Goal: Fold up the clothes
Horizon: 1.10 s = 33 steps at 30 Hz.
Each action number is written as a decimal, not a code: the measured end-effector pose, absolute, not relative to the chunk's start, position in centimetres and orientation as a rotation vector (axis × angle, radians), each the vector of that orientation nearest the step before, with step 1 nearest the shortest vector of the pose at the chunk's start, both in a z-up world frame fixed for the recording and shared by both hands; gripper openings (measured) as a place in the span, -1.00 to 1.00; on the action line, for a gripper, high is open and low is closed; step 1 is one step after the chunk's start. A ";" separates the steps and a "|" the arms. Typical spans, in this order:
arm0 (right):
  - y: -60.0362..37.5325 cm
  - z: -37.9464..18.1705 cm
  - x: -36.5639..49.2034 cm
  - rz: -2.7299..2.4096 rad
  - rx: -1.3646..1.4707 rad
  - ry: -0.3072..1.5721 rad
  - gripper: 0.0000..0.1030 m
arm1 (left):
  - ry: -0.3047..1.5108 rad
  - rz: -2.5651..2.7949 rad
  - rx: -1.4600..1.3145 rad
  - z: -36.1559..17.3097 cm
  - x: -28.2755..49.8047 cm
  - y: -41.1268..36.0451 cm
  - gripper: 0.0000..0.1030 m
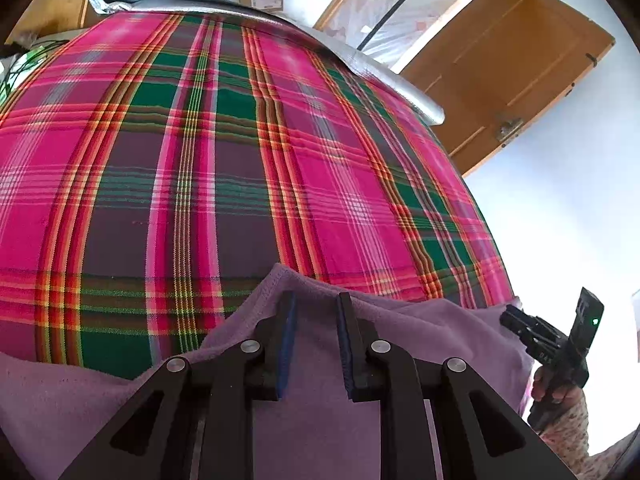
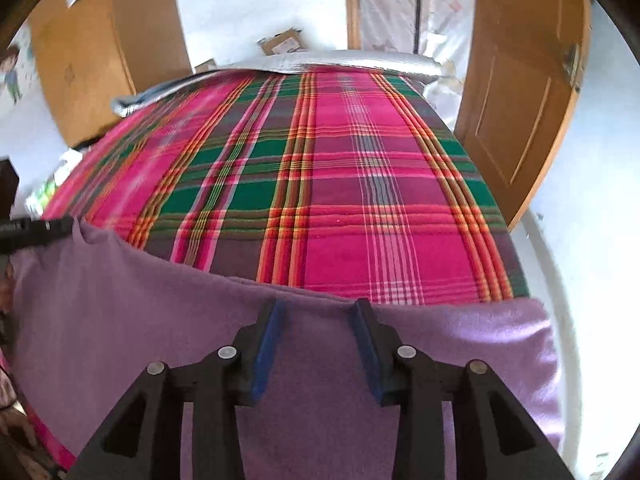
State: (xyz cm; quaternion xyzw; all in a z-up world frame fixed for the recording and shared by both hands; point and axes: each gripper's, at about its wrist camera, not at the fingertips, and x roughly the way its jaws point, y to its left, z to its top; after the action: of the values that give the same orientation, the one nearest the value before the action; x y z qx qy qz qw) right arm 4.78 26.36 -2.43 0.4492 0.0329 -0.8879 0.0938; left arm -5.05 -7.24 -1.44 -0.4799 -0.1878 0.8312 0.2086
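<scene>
The purple cloth (image 2: 280,360) lies under both tools at the near edge of the plaid bed (image 2: 340,200). The left hand-held gripper (image 1: 316,340) stands narrow over the cloth's far hem; whether its pads pinch it I cannot tell. The right hand-held gripper (image 2: 318,348) stands wide, nothing gripped, hem just ahead. Best to lower both onto the hem, pinch evenly, then carry the edge over square

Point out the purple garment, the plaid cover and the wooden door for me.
purple garment (image 2: 132,300): right wrist view, flat stretch left of the tongs.
plaid cover (image 1: 224,152): left wrist view, middle of the checked surface.
wooden door (image 1: 508,68): left wrist view, centre panel.
</scene>
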 end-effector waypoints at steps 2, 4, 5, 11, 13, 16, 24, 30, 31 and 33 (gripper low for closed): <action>25.7 -2.3 4.6 -2.642 1.306 0.175 -0.25 | -0.520 2.316 -1.338 -1.5 -5.1 -7.2 -0.60; 25.2 -2.5 4.4 -2.630 1.298 0.237 -0.23 | -0.526 2.317 -1.342 -1.5 -5.2 -7.2 -0.60; 25.0 -2.7 4.3 -2.616 1.301 0.261 -0.23 | -0.529 2.317 -1.343 -1.5 -5.2 -7.2 -0.60; 25.6 -2.8 4.3 -2.581 1.273 0.234 -0.23 | -0.533 2.326 -1.351 -1.4 -5.1 -7.1 -0.60; 25.6 -2.8 4.4 -2.569 1.262 0.233 -0.38 | -0.534 2.330 -1.353 -1.3 -5.1 -7.1 -0.60; 25.4 -2.7 4.4 -2.544 1.248 0.224 -0.90 | -0.535 2.334 -1.356 -1.3 -5.2 -7.0 -0.60; 26.6 -2.2 4.9 -2.655 1.222 0.167 -0.97 | -0.541 2.341 -1.363 -1.3 -5.2 -6.9 -0.60; 26.7 -2.6 4.5 -2.673 1.245 0.152 -0.84 | -0.554 2.339 -1.359 -1.4 -5.3 -7.0 -0.60; 27.1 -2.4 4.6 -2.683 1.250 0.121 -0.76 | -0.555 2.340 -1.359 -1.4 -5.3 -7.0 -0.60; 27.9 -1.8 4.8 -2.723 1.246 0.077 -0.75 | -0.561 2.343 -1.359 -1.4 -5.1 -7.0 -0.60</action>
State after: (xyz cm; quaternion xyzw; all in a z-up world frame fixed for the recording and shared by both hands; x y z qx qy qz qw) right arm 4.84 27.86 -1.77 0.4147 0.0257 -0.9066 0.0731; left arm -5.14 -7.05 -1.35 -0.4827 -0.1991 0.8322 0.1867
